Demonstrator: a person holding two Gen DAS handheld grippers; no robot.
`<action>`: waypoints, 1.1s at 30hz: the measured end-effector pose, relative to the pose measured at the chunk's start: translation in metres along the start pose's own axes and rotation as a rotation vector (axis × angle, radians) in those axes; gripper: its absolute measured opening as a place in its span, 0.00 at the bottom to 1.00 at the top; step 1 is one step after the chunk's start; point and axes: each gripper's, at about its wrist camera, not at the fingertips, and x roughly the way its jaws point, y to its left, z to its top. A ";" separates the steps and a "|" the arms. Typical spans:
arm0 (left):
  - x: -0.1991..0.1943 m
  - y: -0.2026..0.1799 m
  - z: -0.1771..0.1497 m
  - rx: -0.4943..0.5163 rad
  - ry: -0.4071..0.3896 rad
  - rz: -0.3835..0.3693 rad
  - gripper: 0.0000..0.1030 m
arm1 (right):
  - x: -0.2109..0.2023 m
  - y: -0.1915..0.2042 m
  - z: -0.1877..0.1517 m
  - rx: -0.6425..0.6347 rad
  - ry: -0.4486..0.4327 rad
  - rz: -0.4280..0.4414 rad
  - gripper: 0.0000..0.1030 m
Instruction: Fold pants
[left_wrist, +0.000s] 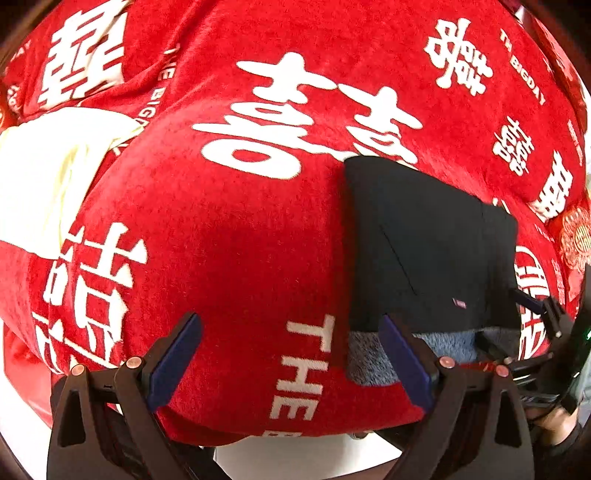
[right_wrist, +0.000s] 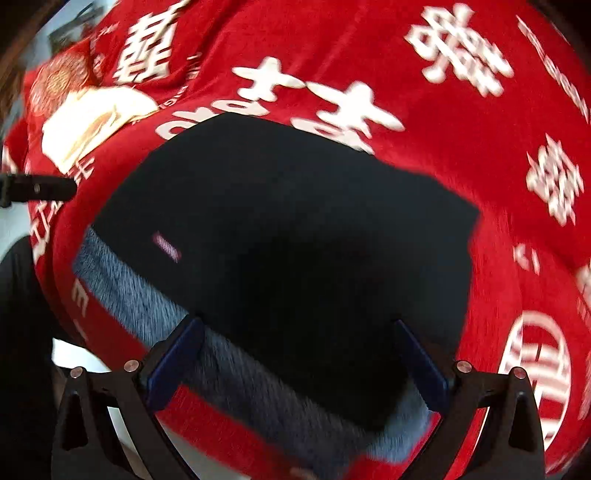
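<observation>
Open red blanket (left_wrist: 229, 236) was left free ahead of the left tool (left_wrist: 291, 354); the folded pants (left_wrist: 432, 251) and a cream cloth (left_wrist: 44, 177) were found flanking it.

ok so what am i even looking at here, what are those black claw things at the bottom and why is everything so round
Those claws are two hand-held grippers; a person carries one in each hand. Each has a wide-angle camera looking along its fingers, which bends the picture round. One picture is from the left gripper, the other from the right gripper. Both are open and hold nothing. On the surface lies a red blanket with white lettering, and on it the folded black pants, grey fleece lining showing at the near edge. A cream cloth lies off to the left.
</observation>
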 end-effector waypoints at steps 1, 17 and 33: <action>0.000 -0.005 -0.002 0.015 -0.003 -0.004 0.94 | -0.004 -0.003 0.000 0.011 0.009 0.002 0.99; 0.048 -0.096 -0.024 0.278 0.088 -0.040 0.94 | 0.067 0.045 0.165 -0.170 0.128 0.072 0.99; 0.069 -0.085 0.137 0.035 0.082 -0.382 0.94 | -0.004 -0.087 0.118 0.283 0.004 0.002 0.99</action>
